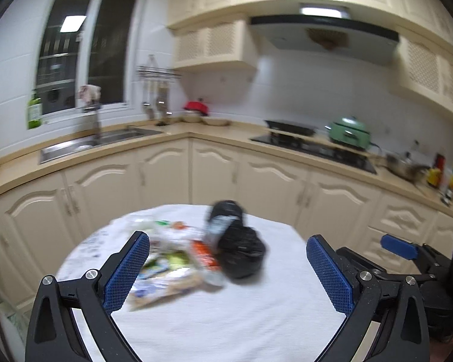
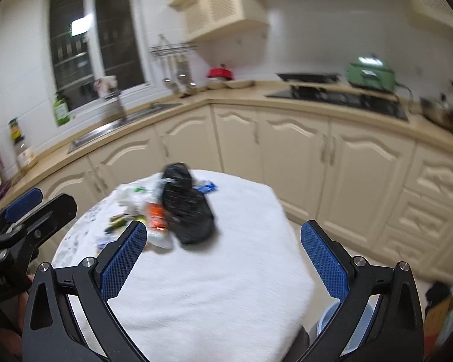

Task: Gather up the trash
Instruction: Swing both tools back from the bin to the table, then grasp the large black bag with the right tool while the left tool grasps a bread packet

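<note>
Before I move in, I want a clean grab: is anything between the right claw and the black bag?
Nothing visible. The right claw is open above bare white tablecloth, and the black bag lies straight ahead; wrappers lie beside its left.

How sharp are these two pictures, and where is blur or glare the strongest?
Left wrist view: the left gripper is crisp, but the trash pile and black bag are motion-smeared; the hood lamp glares. Right wrist view: the right gripper is sharp, the cabinets streaked, straight edges bowed.
</note>
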`<action>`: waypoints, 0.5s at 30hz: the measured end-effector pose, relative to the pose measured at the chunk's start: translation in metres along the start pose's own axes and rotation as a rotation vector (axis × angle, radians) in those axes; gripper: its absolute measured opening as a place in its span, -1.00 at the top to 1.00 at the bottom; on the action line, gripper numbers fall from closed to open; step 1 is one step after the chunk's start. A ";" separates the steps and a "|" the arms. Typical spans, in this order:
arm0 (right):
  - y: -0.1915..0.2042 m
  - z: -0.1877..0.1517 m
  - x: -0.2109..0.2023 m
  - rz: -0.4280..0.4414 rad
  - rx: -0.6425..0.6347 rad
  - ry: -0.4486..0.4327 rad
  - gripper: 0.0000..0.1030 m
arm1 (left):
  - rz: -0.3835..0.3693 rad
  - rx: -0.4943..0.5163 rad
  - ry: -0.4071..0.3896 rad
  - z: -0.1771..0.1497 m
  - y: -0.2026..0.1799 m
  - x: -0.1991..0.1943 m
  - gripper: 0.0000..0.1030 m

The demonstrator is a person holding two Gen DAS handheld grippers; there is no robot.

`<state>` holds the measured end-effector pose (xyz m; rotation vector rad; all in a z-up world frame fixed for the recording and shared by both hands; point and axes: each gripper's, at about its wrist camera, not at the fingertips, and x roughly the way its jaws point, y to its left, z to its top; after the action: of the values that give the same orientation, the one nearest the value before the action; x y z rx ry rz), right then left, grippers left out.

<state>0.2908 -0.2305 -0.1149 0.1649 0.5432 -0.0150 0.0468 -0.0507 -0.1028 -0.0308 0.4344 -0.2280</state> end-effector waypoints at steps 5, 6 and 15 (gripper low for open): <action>0.038 0.002 0.013 0.036 -0.074 0.000 -1.00 | 0.090 -0.004 -0.024 -0.002 0.018 -0.021 -0.99; 0.041 0.004 0.016 0.035 -0.087 0.002 -1.00 | 0.110 -0.007 -0.026 -0.006 0.024 -0.025 -0.99; 0.063 -0.002 0.070 0.031 -0.153 0.081 -1.00 | 0.167 -0.044 0.061 -0.022 0.028 0.013 -0.99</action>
<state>0.3540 -0.1656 -0.1430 0.0246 0.6206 0.0641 0.0555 -0.0261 -0.1303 -0.0310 0.4999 -0.0547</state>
